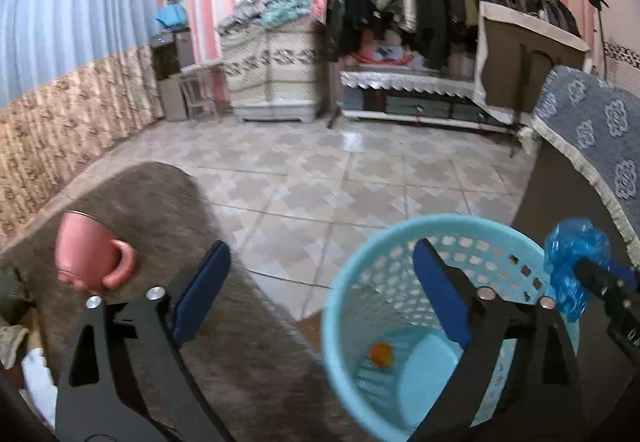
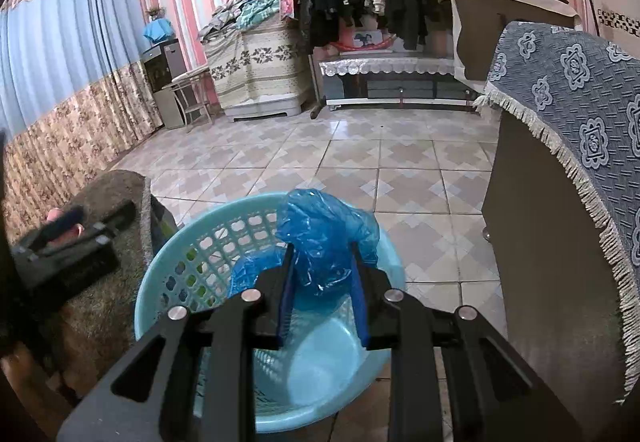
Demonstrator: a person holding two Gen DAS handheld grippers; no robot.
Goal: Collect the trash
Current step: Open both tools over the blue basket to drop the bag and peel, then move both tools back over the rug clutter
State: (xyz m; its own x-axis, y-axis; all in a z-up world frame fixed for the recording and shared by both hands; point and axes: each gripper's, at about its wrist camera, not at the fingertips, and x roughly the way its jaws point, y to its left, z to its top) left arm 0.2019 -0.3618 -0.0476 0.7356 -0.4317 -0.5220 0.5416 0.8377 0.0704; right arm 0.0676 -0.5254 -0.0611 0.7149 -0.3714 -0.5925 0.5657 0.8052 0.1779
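Right wrist view: the right gripper (image 2: 322,274) pinches a crumpled blue plastic bag (image 2: 320,234) between its blue pads, holding it above the open mouth of a light-blue perforated wastebasket (image 2: 192,242) standing on the tiled floor (image 2: 360,162). In the left wrist view the left gripper (image 1: 320,274) stands spread wide with nothing between its fingers, its right finger over the basket (image 1: 360,262). A small orange scrap (image 1: 380,354) lies at the basket's bottom. A pink mug (image 1: 92,254) sits on the grey rug-like surface (image 1: 160,202) left of the basket.
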